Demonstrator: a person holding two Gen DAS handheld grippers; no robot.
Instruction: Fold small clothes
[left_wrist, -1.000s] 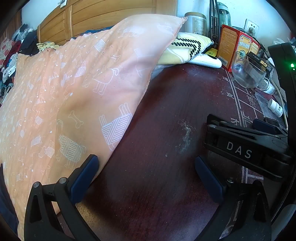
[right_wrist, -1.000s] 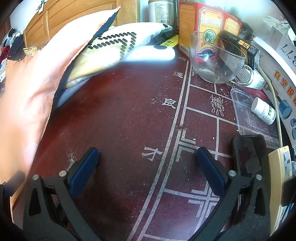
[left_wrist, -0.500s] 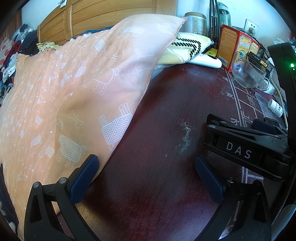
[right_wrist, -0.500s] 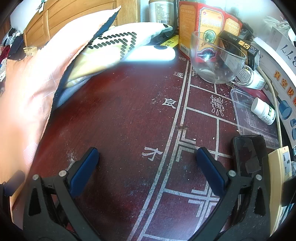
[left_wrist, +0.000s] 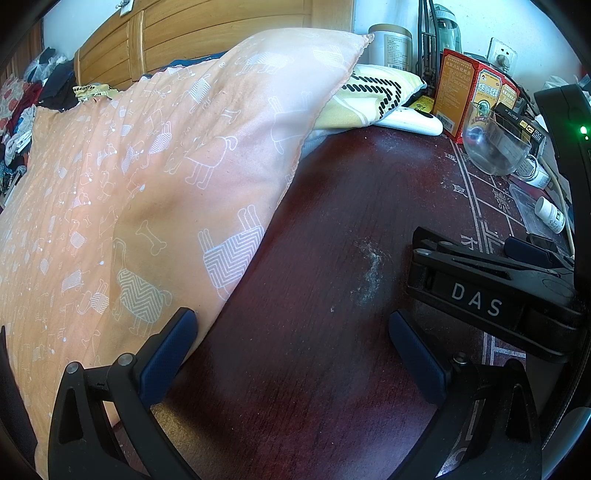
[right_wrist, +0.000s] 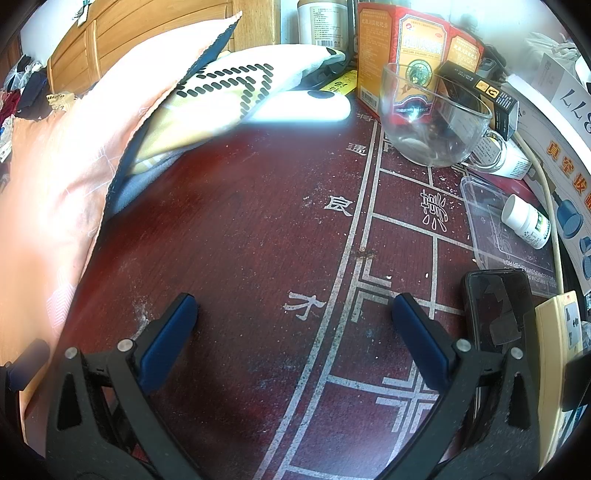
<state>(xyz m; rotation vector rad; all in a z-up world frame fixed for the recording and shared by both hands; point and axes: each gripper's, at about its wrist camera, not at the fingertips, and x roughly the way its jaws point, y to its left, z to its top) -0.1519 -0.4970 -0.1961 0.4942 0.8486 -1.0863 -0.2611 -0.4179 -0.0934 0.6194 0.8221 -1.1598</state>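
Both the left tongs (left_wrist: 291, 347) and right tongs (right_wrist: 293, 332) hung released, empty, over the dark red desk (left_wrist: 332, 258). The orange cloth (left_wrist: 147, 177) lay draped at the desk's left, its lower edge cut off, partly hiding a yellow garment (left_wrist: 369, 99).

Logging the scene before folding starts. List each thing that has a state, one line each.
left tongs: open, empty
right tongs: open, empty
orange cloth: spread, unfolded, overhanging the table edge
glass cup: upright, nearly empty
white pill bottle: on its side, capped
phone: screen dark
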